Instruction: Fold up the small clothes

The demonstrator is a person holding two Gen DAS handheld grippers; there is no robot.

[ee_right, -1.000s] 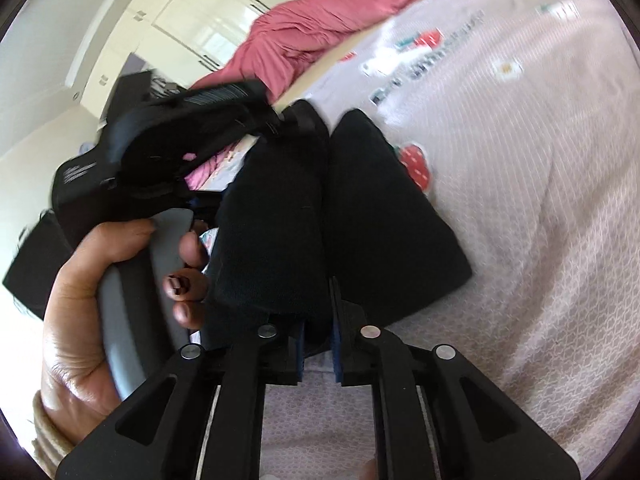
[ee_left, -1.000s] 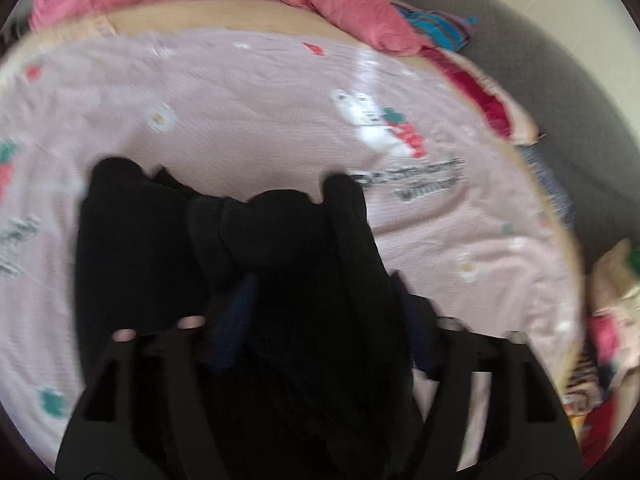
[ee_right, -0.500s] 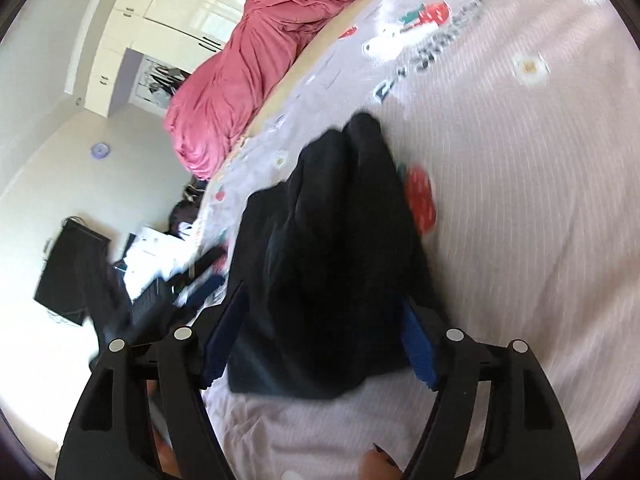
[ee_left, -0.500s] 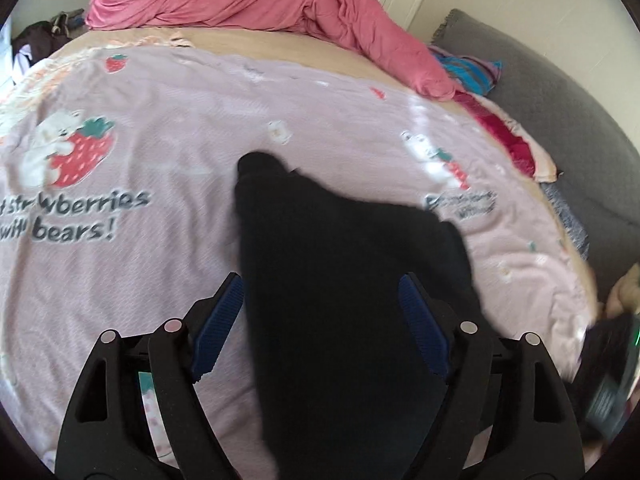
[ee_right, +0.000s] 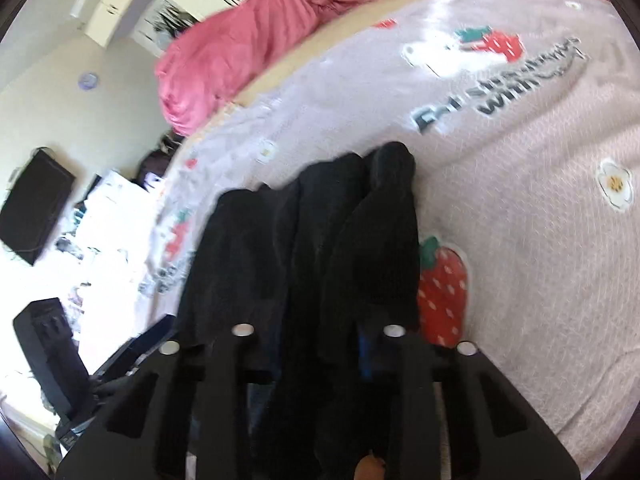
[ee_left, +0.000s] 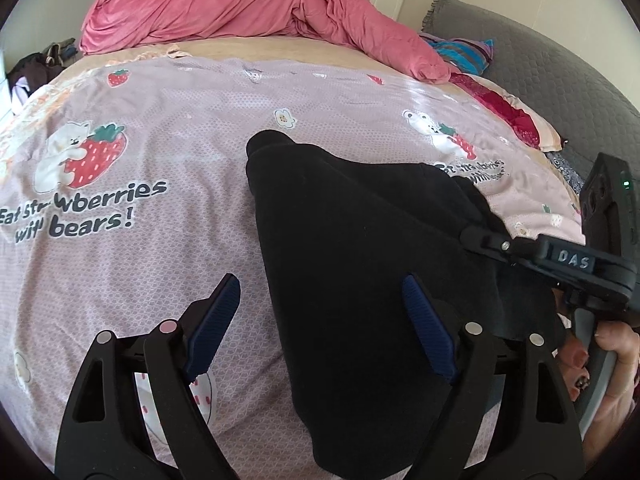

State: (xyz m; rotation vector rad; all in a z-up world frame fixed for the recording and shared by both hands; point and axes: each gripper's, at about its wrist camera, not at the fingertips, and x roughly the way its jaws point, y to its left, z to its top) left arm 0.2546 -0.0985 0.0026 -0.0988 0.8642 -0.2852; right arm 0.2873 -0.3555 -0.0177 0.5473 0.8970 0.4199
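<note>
A small black garment [ee_left: 360,248] lies folded on the pink strawberry-print bedspread [ee_left: 160,152]. My left gripper [ee_left: 320,320] is open, its blue-padded fingers [ee_left: 216,320] apart, one over the bedspread and one over the cloth, holding nothing. My right gripper [ee_right: 316,344] has its jaws partly closed around bunched black cloth [ee_right: 344,240]; the pads are mostly hidden by the cloth. The right gripper also shows in the left wrist view [ee_left: 560,264], at the garment's right edge.
A crumpled pink duvet [ee_left: 248,4] lies at the far end of the bed. A grey padded headboard [ee_left: 540,60] and striped pillows [ee_left: 464,52] are at the right. A dark monitor [ee_right: 32,208] and cluttered floor lie beyond the bed's left side.
My left gripper opened and let the garment drop onto the bed. My right gripper opened, then closed in on the cloth's edge again.
</note>
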